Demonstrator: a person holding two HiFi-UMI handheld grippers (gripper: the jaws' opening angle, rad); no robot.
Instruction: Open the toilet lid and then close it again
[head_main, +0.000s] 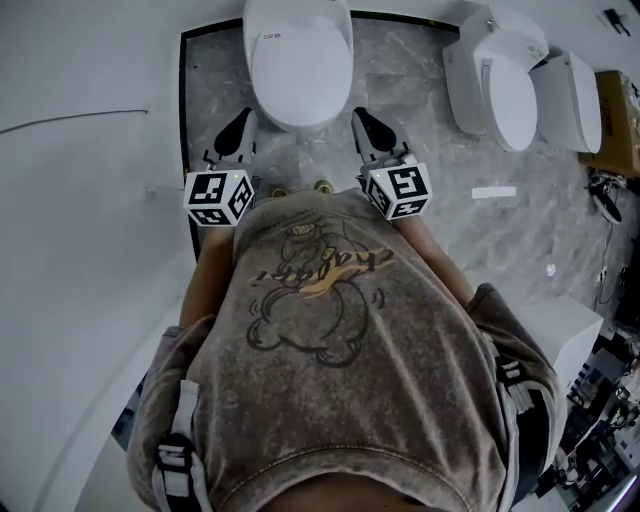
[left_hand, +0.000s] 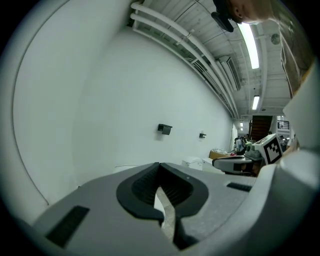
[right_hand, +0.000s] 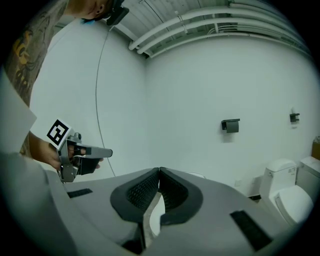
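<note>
The toilet stood at the top middle of the head view, and its lid lay flat down, closed. The left gripper was just left of the toilet's front end. The right gripper was just right of it. Both were near the toilet, but they did not seem to touch it. Each gripper's own view showed its jaws pressed together with nothing between them. Both looked out at a white wall, not at the lid. So no gripper held the lid. With the lid down and both grippers empty, there were two ways to read it. Either the job had not started, or the lid had already been lifted and put back. The pictures alone could not say which. If it had not started, all of it was left: lift the lid, then lower it. Two more toilets stood at the upper right and looked like no part of the job.
</note>
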